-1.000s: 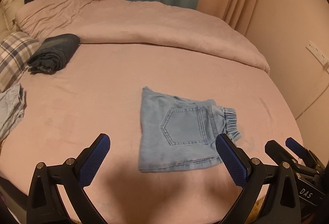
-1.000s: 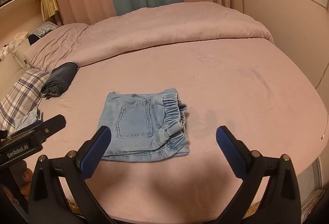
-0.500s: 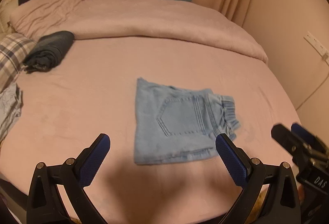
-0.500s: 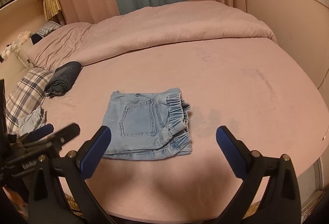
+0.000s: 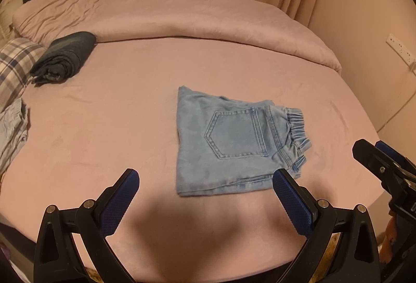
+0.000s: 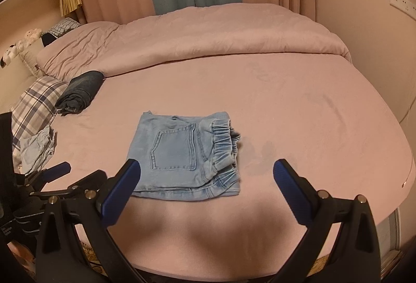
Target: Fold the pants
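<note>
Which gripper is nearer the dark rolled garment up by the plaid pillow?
Left. The left gripper sits on the side of the dark rolled garment; the right gripper is beyond the folded light jeans, farther away.

Folded pants [image 5: 228,142] mid-bed [image 5: 130,106]; rolled garment [image 5: 65,57] far left, duvet [image 5: 182,15] behind, both tongs before pants.
</note>
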Tool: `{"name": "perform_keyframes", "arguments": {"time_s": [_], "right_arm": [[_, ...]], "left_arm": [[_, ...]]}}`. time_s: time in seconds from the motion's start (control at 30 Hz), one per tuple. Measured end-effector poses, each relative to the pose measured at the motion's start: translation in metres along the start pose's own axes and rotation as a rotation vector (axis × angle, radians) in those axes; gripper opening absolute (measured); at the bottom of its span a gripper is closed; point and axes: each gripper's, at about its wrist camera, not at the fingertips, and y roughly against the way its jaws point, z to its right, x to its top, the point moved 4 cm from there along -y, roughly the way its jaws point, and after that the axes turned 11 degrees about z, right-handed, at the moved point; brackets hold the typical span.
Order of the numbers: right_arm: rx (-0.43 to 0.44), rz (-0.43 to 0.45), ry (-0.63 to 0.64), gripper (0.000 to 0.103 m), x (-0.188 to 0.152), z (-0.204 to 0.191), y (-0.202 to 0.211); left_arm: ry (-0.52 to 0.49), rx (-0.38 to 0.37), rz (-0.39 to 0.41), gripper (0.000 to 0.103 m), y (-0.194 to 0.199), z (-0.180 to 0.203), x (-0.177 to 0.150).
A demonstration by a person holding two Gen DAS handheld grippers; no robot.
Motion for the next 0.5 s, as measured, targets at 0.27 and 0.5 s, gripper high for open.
{"name": "perform_keyframes", "arguments": {"time_s": [0.27,0.5], "right_arm": [[-0.038,-0.031,-0.003,0.103,-0.010,0.005,-0.007],[-0.056,-0.080,0.014,0.102,-0.025,0.002,-0.019]], "left_arm": [[0.004,0.000,-0.028,0.102,-0.006,-0.007,-0.007],[0.000,0.006,-0.062,0.102,-0.013,-0.007,-0.019]]}}
